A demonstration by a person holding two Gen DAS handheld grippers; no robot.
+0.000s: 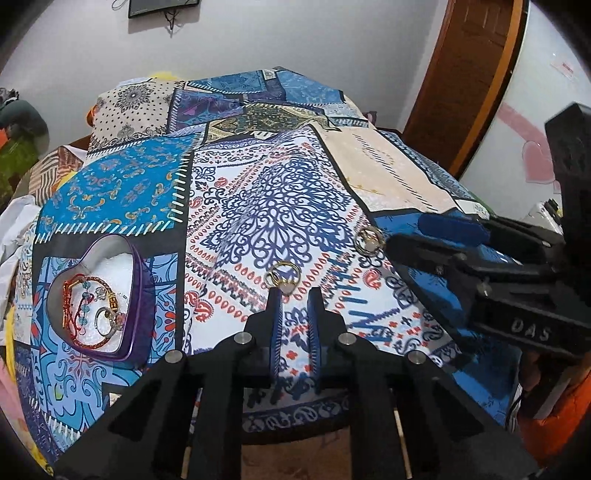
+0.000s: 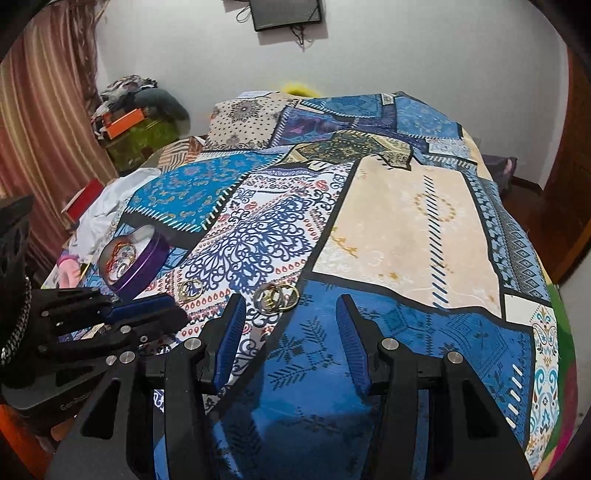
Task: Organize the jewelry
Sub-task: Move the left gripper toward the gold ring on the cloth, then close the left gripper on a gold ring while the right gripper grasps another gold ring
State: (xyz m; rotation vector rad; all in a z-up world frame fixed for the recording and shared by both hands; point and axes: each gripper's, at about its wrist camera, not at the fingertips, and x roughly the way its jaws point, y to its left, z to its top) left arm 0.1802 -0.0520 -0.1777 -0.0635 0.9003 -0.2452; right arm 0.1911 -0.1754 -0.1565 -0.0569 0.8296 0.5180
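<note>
A purple heart-shaped tin [image 1: 110, 295] lies on the patterned bedspread at the left and holds red, teal and gold bracelets [image 1: 86, 302]. It also shows in the right wrist view [image 2: 136, 258]. A gold ring set [image 1: 280, 278] lies just ahead of my left gripper [image 1: 295, 295], whose fingers stand a little apart and empty. A second gold ring set [image 1: 367, 240] lies at the tip of my right gripper [image 1: 402, 236]. In the right wrist view these rings [image 2: 275, 295] lie just ahead of my right gripper [image 2: 291, 302], which is wide open and empty. The first ring set [image 2: 190, 290] lies by the left gripper [image 2: 173, 306].
The patchwork bedspread [image 2: 406, 229] covers the whole bed. Clothes and boxes [image 2: 133, 122] are piled at the far left by a curtain. A wooden door [image 1: 465, 74] stands at the right. A wall screen [image 2: 286, 13] hangs behind.
</note>
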